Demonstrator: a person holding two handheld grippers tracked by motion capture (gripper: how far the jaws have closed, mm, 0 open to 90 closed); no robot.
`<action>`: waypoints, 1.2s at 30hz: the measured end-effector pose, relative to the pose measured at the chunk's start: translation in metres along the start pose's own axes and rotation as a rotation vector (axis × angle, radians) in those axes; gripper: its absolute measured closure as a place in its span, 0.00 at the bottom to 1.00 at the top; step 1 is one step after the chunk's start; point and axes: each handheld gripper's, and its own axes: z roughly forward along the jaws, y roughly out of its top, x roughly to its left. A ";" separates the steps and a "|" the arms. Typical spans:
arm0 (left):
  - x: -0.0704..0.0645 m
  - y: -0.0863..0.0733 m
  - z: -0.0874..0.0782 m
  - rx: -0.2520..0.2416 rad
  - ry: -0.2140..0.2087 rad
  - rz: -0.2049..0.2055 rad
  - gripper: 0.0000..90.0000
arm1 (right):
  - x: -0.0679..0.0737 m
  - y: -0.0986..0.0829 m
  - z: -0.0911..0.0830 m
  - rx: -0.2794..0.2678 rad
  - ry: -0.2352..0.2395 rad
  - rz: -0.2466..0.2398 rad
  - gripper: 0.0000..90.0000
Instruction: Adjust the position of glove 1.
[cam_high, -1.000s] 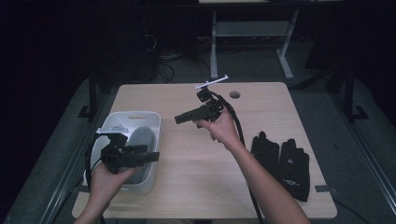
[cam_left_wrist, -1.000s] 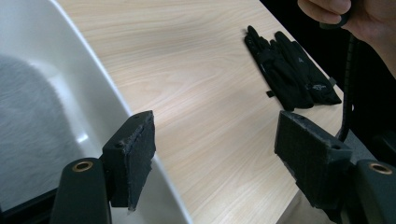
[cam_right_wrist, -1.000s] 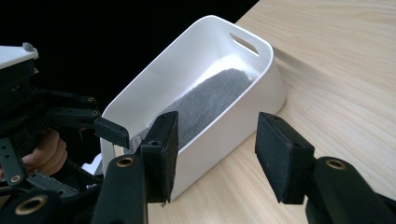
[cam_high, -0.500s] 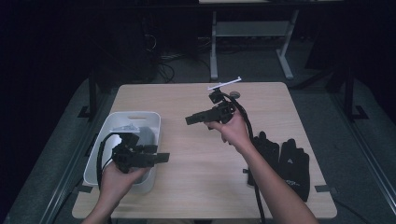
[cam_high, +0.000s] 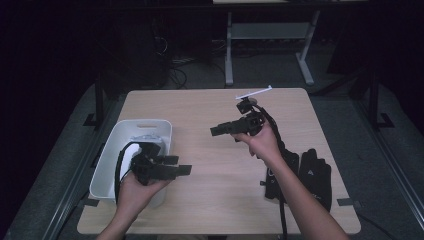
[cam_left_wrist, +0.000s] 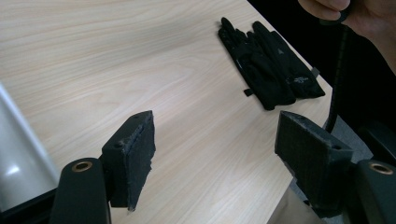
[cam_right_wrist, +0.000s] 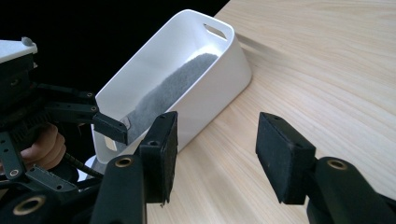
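Left gripper (cam_high: 170, 167): fingers wide apart, holding nothing, beside the white bin (cam_high: 107, 162).
Gloves (cam_high: 305, 175): black pair lying flat near the right edge of the surface (cam_high: 210, 200), untouched.
Right gripper (cam_high: 225, 129): fingers spread, empty, held above mid-surface.
Bin contents: a grey item (cam_right_wrist: 173, 84) lies inside.
Progress: judged early; gloves not yet picked up, likely still to go in the bin.

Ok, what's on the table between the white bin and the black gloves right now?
Nothing lies there: the high view shows bare wood between the white bin and the black gloves, with the right gripper held above that stretch.
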 end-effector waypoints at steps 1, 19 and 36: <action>-0.001 0.000 0.001 0.005 -0.003 0.002 0.32 | -0.001 -0.001 -0.002 0.000 -0.004 0.002 0.53; -0.022 0.005 0.032 0.022 -0.052 0.038 0.32 | -0.015 -0.030 -0.044 -0.025 -0.055 0.030 0.53; -0.040 0.005 0.053 0.032 -0.090 0.070 0.31 | -0.029 -0.063 -0.071 -0.032 -0.103 0.067 0.53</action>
